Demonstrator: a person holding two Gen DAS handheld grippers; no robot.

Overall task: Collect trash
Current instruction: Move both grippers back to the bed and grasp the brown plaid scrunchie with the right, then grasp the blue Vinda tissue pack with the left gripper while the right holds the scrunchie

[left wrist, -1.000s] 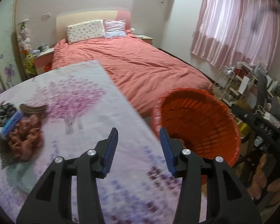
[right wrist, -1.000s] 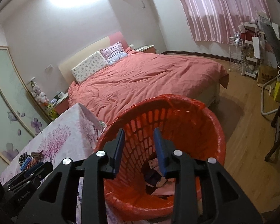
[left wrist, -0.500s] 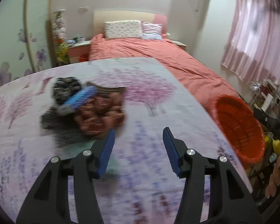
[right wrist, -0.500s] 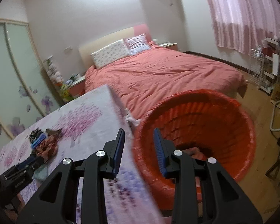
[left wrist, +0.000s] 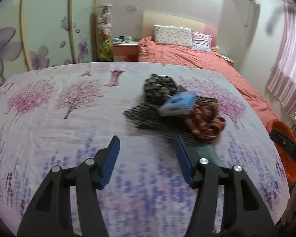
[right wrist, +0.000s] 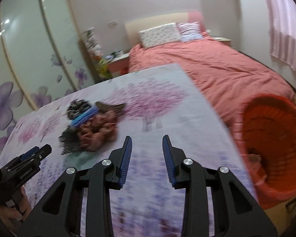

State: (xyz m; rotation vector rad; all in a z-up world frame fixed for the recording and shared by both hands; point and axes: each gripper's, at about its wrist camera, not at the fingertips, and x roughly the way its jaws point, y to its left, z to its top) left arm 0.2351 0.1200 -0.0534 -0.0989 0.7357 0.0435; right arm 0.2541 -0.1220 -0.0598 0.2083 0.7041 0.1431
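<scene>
- The left tongs, jaws apart and empty, hover over the floral-cloth tabletop; I would aim right, at the blue-and-white wrapper topping the heap of crumpled trash.
- The right tongs, also apart and empty (nothing between them), wait near the orange mesh basket.

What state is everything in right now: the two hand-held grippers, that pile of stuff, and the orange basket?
Left hand-held gripper: open, empty, above the cloth near the pile.
Right hand-held gripper: open, empty.
Trash pile: heaped on the flowered cloth, untouched.
Blue packet: lying on top of the pile.
Orange basket: beside the table, some scraps inside.
</scene>
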